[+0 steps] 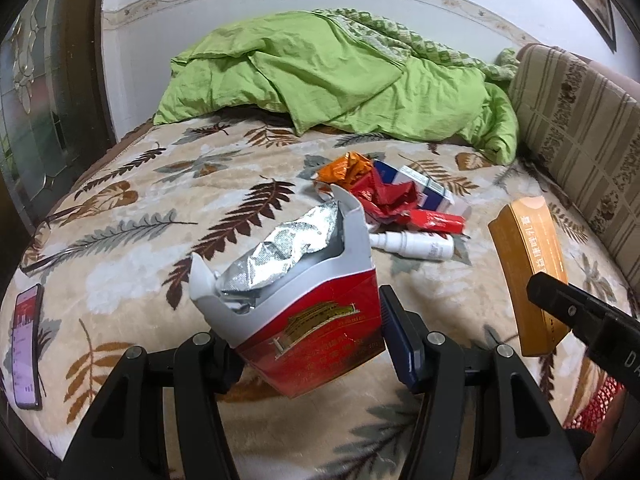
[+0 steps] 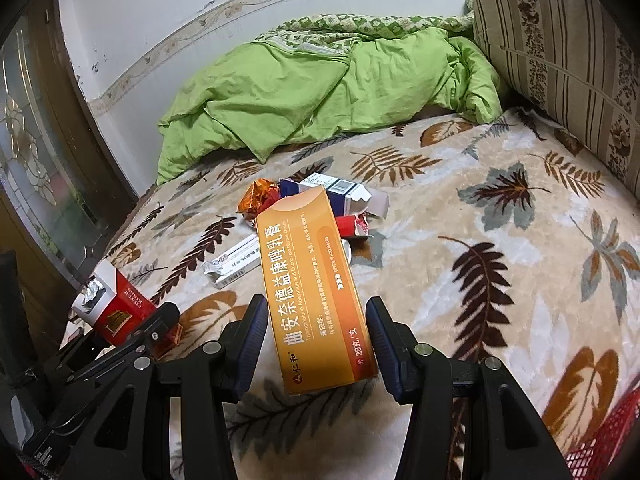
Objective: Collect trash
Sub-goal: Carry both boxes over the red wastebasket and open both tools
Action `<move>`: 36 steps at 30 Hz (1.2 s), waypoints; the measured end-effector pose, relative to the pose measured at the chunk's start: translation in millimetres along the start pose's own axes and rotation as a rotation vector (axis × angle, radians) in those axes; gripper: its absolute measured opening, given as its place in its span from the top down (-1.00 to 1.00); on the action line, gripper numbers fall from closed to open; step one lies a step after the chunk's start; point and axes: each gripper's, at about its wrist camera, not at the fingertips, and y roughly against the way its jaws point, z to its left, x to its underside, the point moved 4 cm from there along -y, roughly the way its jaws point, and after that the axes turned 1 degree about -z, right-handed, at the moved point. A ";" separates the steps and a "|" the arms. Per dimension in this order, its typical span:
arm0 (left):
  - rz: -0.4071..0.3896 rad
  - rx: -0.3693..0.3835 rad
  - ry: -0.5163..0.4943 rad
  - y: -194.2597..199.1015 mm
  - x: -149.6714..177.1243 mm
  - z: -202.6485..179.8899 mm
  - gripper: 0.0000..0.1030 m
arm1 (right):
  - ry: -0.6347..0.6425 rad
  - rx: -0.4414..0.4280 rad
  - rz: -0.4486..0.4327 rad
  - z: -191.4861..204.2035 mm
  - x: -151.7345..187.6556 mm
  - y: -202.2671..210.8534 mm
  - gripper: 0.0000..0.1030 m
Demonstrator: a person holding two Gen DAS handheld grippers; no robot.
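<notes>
Your left gripper [image 1: 310, 332] clamps a torn red cigarette pack [image 1: 308, 320], foil showing, above the leaf-patterned blanket [image 1: 132, 220]; more trash [image 1: 384, 196] lies beyond. Right view: your right gripper [image 2: 316, 340] pinches an orange cream box [image 2: 312, 288] above the same bed.

Left gripper [image 1: 308, 332] tilting downward, jaws partway closed and clamping a red cigarette pack [image 1: 320, 328] between the pads, pack lifted clear of the bed. Right gripper [image 2: 316, 340] angling down likewise, jaws partway closed and pinching an orange carton [image 2: 316, 300] by its near end. Both sitting side by side, near each other, each showing at the edge of the other's view.
</notes>
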 end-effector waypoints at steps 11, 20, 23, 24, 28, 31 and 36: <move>-0.005 0.085 -0.044 31.6 2.5 -29.4 -0.13 | -0.062 -0.001 -0.008 -28.7 0.2 44.3 -0.05; -0.025 0.187 -0.106 60.7 -3.6 -63.9 -0.13 | -0.096 -0.008 -0.035 -53.5 -1.7 89.2 -0.05; -0.022 0.249 -0.148 68.8 -4.3 -81.3 -0.13 | -0.134 0.005 -0.042 -69.9 0.3 104.7 -0.05; -0.019 0.280 -0.165 71.9 -4.4 -89.7 -0.13 | -0.154 0.016 -0.049 -78.7 0.8 112.5 -0.05; -0.011 0.358 -0.238 82.2 -4.2 -125.1 -0.13 | -0.205 0.075 -0.083 -111.6 2.0 142.8 -0.05; -0.004 0.422 -0.291 91.2 -3.7 -157.4 -0.13 | -0.258 0.141 -0.103 -145.0 7.6 170.5 -0.05; 0.041 0.567 -0.376 106.7 4.3 -223.3 -0.13 | -0.359 0.244 -0.120 -198.6 27.4 215.4 -0.05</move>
